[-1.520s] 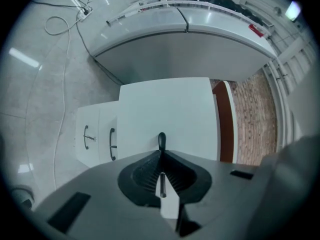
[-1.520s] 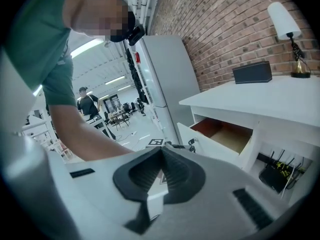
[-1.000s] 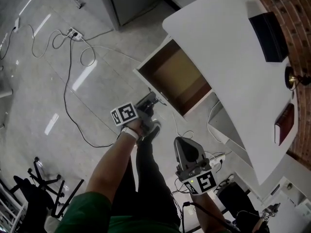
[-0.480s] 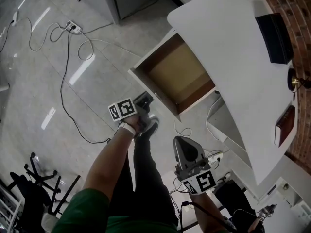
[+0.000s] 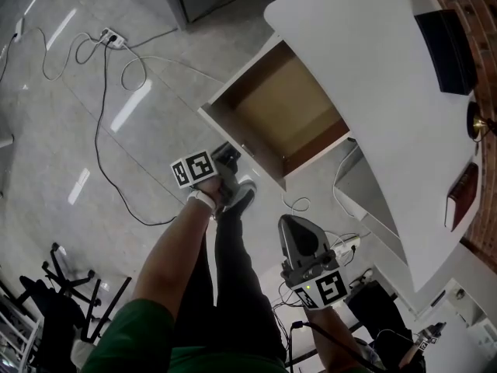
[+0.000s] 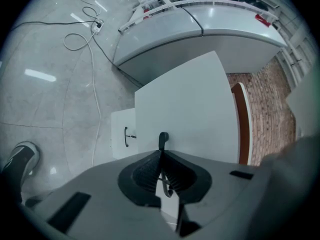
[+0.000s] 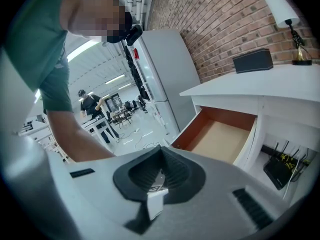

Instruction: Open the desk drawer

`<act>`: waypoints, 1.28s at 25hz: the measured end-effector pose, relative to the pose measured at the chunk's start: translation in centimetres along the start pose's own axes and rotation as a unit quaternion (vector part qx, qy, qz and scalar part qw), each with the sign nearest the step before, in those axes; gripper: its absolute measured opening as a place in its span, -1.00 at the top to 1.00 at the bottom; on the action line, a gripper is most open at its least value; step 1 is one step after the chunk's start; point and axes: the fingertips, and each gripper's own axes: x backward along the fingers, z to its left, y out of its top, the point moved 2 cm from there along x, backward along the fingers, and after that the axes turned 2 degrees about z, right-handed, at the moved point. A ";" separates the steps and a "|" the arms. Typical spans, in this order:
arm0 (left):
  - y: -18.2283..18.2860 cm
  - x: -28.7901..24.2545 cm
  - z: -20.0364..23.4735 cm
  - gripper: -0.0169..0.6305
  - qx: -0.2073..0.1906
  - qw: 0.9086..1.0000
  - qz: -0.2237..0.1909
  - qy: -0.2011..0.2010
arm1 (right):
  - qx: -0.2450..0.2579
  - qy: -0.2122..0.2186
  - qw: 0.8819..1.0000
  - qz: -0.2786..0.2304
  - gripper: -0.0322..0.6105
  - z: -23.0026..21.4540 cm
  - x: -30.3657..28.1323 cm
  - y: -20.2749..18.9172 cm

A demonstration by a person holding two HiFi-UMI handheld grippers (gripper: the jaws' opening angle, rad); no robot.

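Looking down, left arm: stretched forward and low, left claw (image 5: 231,154) against the front of the drawer (image 5: 283,111).
Right arm, head view: bent close to the body, right claw (image 5: 293,228) pointing forward over the floor (image 5: 93,130), well apart from the drawer.
Drawer, head view: one, standing out from under the white table (image 5: 373,68); its front runs far-left to near-right.
Left claw view, claw: narrowed tight on the drawer's dark handle (image 6: 163,138), which stands upright between the pads.
Handles, left claw view: two; the second handle (image 6: 126,136) sits on a white panel just left, apart from the claw.
Right claw view, claw: pads pressed together, empty.
Drawer, right claw view: open, brown inside, beyond the claw to the right, under the table carrying one black box (image 7: 252,60) and one lamp (image 7: 286,16).
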 end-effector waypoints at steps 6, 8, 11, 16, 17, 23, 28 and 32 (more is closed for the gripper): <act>0.0 -0.2 0.8 0.89 0.006 1.000 -0.004 0.005 | -0.004 -0.007 1.000 0.004 0.89 -0.4 0.5 -0.7; 0.0 -0.3 1.0 0.90 0.004 1.000 -0.002 0.007 | -0.004 -0.009 1.000 0.004 0.89 -0.6 0.6 -0.8; 0.1 -0.6 1.2 0.90 0.002 1.000 0.001 0.007 | -0.001 -0.012 1.000 0.004 0.89 -0.9 0.7 -0.8; 0.1 -0.6 1.4 0.90 0.000 1.000 -0.001 0.001 | -0.003 -0.015 1.000 0.003 0.89 -1.3 0.9 -1.1; 0.1 -0.7 1.4 0.89 -0.004 1.000 0.000 0.004 | -0.004 -0.016 1.000 0.004 0.89 -1.4 0.9 -1.2; 0.2 -0.5 1.6 0.89 -0.036 0.999 0.015 0.033 | 0.002 -0.014 1.000 0.001 0.89 -1.3 0.8 -0.4; 0.2 -0.4 1.6 0.88 -0.044 0.998 0.022 0.040 | 0.005 -0.012 1.000 -0.003 0.89 -1.2 0.7 0.4; 0.2 -0.3 1.9 0.78 -0.044 0.998 0.024 0.037 | 0.004 -0.014 1.000 -0.002 0.89 -1.3 0.6 0.2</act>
